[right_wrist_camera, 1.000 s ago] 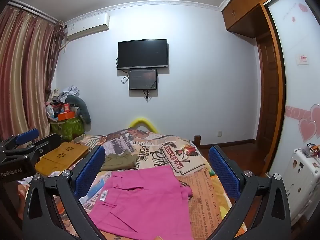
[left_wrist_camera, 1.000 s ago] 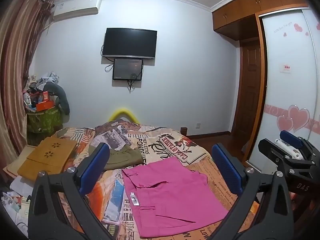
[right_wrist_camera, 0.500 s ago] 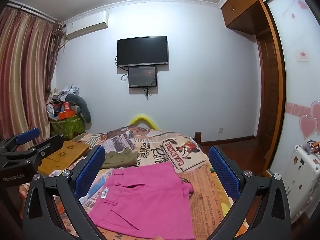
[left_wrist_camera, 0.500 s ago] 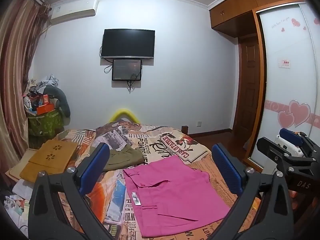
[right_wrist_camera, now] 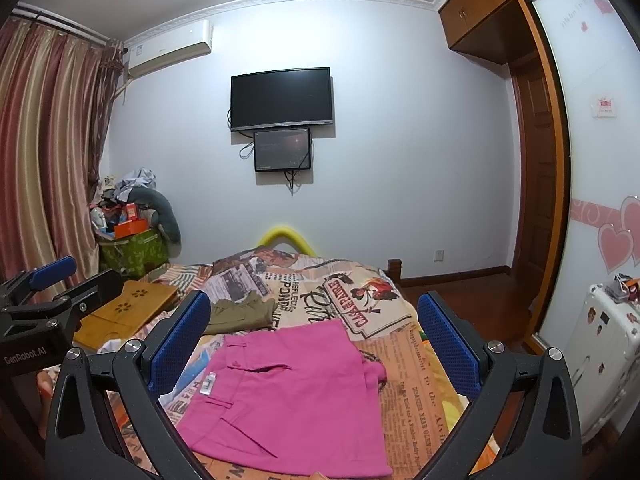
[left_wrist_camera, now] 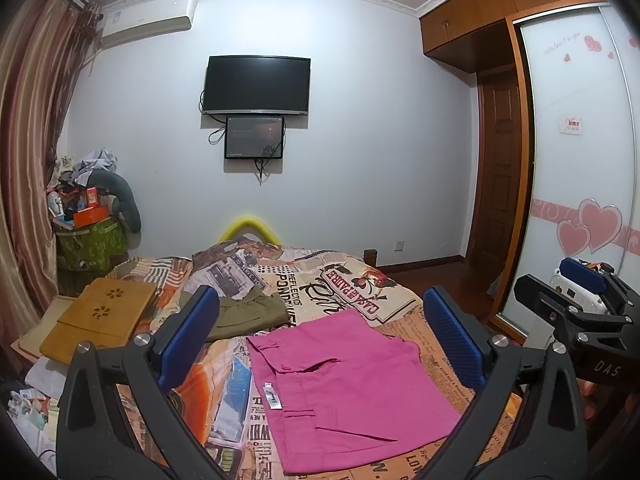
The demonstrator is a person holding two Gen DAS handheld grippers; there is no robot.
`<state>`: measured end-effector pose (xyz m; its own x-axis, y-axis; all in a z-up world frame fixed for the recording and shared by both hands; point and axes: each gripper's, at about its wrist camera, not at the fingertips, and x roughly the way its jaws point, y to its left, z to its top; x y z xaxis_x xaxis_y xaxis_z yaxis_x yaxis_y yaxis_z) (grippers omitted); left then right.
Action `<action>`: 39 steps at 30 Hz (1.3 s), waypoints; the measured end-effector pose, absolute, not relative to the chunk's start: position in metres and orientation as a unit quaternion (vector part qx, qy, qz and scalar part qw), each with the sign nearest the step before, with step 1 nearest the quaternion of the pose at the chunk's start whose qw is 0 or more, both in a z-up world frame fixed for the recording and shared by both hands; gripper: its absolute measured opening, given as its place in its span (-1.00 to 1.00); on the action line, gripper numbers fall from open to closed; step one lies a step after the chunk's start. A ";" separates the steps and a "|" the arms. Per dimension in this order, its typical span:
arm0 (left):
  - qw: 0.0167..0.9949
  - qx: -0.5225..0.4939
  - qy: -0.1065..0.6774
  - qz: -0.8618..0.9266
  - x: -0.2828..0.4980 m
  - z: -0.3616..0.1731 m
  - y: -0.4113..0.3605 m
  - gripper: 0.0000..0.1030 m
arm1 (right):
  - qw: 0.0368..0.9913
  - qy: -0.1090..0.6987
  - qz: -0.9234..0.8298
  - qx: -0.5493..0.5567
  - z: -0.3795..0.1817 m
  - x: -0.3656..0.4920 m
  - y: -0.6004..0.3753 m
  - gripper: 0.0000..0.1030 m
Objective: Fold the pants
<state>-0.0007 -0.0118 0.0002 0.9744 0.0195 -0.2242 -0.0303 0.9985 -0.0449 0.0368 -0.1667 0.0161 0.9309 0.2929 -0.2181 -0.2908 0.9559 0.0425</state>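
Pink pants (left_wrist_camera: 344, 384) lie folded into a flat rectangle on the printed bedspread (left_wrist_camera: 352, 284), white label on their left edge; they also show in the right wrist view (right_wrist_camera: 292, 392). My left gripper (left_wrist_camera: 320, 340) is open and empty, held above the near part of the pants. My right gripper (right_wrist_camera: 314, 340) is open and empty, also above the pants. Each gripper appears at the edge of the other's view: the right one (left_wrist_camera: 580, 292) and the left one (right_wrist_camera: 52, 280).
Folded olive garment (left_wrist_camera: 248, 312) lies behind the pants. A wooden lap tray (left_wrist_camera: 100, 316) rests on the bed's left side. A green bin with clutter (left_wrist_camera: 90, 240) stands far left. A wardrobe with sliding door (left_wrist_camera: 580, 160) and a white suitcase (right_wrist_camera: 600, 340) are to the right.
Both grippers have risen and tilted slightly, so the pants sit a little lower in view. Nothing on the bed has moved.
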 end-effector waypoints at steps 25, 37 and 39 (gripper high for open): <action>0.992 -0.022 0.121 0.012 0.007 -0.004 -0.013 1.00 | 0.982 0.113 0.148 0.006 0.015 0.038 -0.167 1.00; 0.992 -0.022 0.120 0.012 0.007 -0.004 -0.012 1.00 | 0.982 0.114 0.148 0.006 0.015 0.038 -0.167 1.00; 0.992 -0.022 0.120 0.013 0.007 -0.004 -0.012 1.00 | 0.982 0.113 0.148 0.006 0.015 0.038 -0.167 1.00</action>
<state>0.0071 -0.0124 -0.0044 0.9707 0.0197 -0.2394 -0.0303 0.9987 -0.0408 0.0382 -0.1669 0.0153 0.9305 0.2921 -0.2212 -0.2893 0.9561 0.0455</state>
